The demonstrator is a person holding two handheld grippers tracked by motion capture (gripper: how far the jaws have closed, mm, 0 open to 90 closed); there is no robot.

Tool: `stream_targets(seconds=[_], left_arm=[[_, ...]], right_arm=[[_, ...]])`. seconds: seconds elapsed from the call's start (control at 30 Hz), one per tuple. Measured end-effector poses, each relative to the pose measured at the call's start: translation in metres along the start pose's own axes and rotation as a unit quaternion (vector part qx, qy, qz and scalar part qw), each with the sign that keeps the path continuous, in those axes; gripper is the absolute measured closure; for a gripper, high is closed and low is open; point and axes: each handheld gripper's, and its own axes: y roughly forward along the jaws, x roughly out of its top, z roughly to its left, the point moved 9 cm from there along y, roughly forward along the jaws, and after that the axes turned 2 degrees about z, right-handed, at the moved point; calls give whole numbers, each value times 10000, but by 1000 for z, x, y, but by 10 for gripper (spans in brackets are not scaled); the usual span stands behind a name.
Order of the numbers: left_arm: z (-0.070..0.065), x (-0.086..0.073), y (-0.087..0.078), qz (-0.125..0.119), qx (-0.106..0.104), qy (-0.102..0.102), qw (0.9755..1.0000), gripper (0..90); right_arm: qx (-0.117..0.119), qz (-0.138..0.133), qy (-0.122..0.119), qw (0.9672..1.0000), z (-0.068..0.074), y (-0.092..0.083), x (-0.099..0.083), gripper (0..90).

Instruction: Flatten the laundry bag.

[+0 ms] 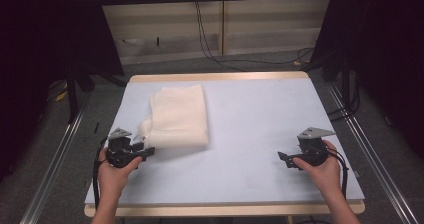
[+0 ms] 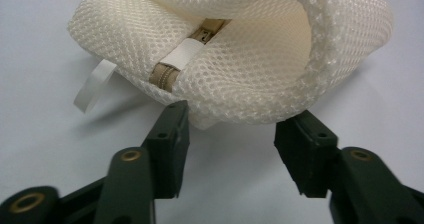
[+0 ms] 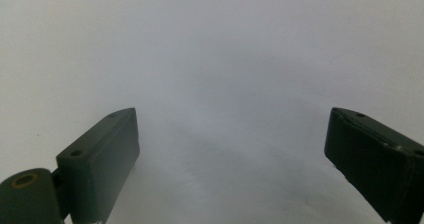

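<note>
The left tongs point(image 1: 148, 152) sit near the tabletop's point(image 1: 250, 134) front-left corner, jaws partly apart with the near corner of the mesh bag point(image 1: 179, 116) bulging between them; in the left gripper view the tips reach the netting point(image 2: 240, 69) from either side, but I cannot tell whether they pinch it. The right tongs point(image 1: 283, 159) rest near the front-right corner, jaws wide apart over bare surface and holding nothing point(image 3: 232, 149). There are two tongs, one white mesh bag, one white tag point(image 2: 94, 86) hanging from it, and one beige zipper point(image 2: 167, 74) under a white tab. The bag lies on the left half, reaching toward the back edge. The middle and right of the tabletop are open room.
</note>
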Motion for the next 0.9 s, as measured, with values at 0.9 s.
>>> stream_targets(seconds=[0.9], left_arm=[[29, -6, -9, 133, 351, -536, 9979, 691]], right_arm=[[-35, 86, -64, 9999, 1, 1, -2, 74]])
